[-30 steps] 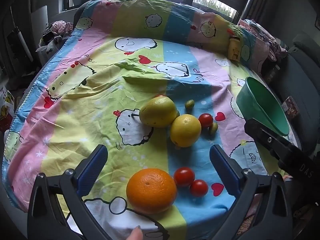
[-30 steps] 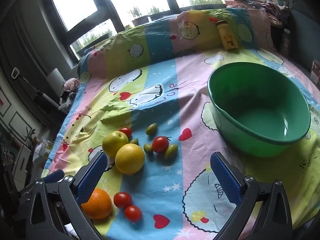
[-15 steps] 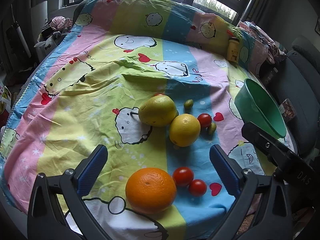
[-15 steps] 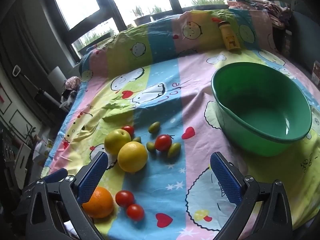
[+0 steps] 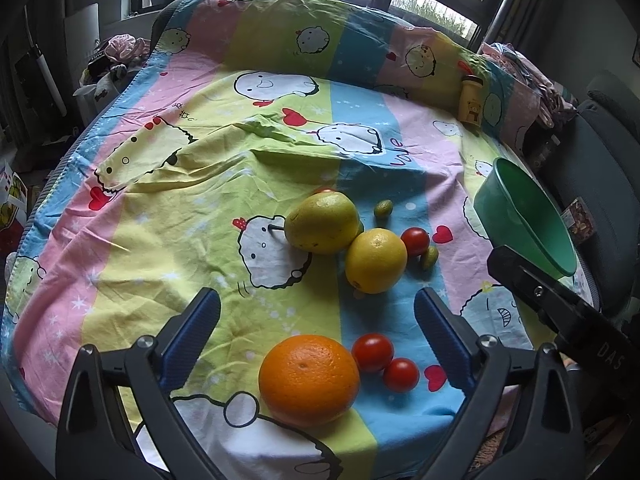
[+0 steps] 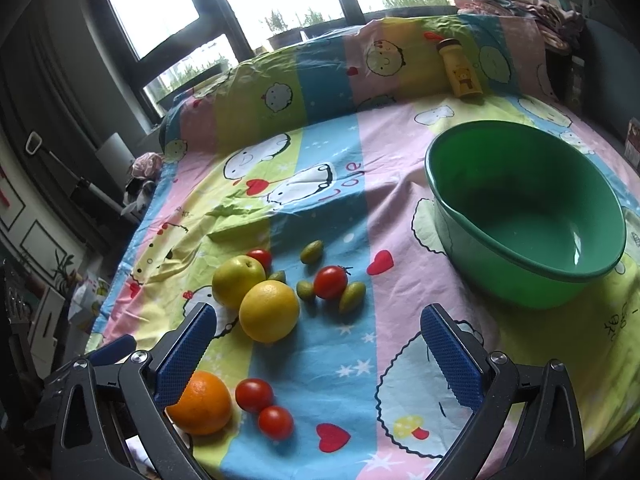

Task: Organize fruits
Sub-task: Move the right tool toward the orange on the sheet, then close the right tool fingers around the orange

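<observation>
An orange (image 5: 309,379) lies at the table's near edge with two cherry tomatoes (image 5: 372,352) beside it. Farther back sit a yellow-green pear (image 5: 323,222), a yellow citrus (image 5: 376,260), another tomato (image 5: 415,241) and small green fruits (image 5: 383,209). My left gripper (image 5: 316,328) hovers open just above the orange, empty. In the right wrist view the same fruits show: orange (image 6: 201,403), citrus (image 6: 269,311), pear (image 6: 237,281), tomato (image 6: 330,281). My right gripper (image 6: 316,344) is open and empty, over the cloth between the fruit and the empty green basin (image 6: 524,216).
A cartoon-print cloth (image 5: 200,184) covers the round table and drapes up over a backrest at the far side. A small yellow bottle (image 6: 460,74) stands at the back right. A dark chair (image 5: 600,168) is beyond the basin (image 5: 524,220). Windows run along the back.
Both views have crept slightly forward over the table; a fingertip seen at the left view's bottom edge a second ago is gone. The fruits and basin have not moved.
</observation>
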Demonstrator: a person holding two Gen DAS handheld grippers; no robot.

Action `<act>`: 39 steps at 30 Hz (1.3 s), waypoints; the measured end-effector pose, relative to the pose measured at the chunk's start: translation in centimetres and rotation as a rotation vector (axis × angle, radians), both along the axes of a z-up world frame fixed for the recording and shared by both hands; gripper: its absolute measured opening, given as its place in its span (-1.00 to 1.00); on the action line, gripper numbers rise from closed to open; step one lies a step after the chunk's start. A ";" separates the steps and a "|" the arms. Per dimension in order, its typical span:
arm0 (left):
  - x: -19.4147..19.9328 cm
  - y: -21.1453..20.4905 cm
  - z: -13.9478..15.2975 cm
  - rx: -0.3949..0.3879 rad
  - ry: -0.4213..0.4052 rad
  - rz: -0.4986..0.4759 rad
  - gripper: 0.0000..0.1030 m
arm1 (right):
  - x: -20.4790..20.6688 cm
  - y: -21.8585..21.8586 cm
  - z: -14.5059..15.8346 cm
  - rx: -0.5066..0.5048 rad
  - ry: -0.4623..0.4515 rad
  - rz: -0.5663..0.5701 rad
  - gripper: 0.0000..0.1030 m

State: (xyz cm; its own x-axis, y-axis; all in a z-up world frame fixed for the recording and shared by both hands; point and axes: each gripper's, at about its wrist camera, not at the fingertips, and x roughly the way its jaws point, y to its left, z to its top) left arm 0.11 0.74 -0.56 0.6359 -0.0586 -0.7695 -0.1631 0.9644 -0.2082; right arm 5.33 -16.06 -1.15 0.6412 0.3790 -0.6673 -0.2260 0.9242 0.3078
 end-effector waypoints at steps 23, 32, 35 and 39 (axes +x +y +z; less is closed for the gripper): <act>-1.5 0.6 0.5 -0.079 0.003 -0.044 0.41 | -0.3 1.2 -0.4 0.036 0.103 0.076 0.58; -3.5 1.0 -1.2 -0.140 0.061 -0.054 0.30 | -0.4 3.2 -2.2 0.198 0.242 0.245 0.49; -3.7 0.8 -1.8 -0.151 0.079 -0.065 0.25 | -0.5 4.2 -2.8 0.205 0.274 0.280 0.35; -3.7 0.6 -2.7 -0.152 0.106 -0.060 0.18 | -0.6 5.5 -3.4 0.204 0.308 0.329 0.18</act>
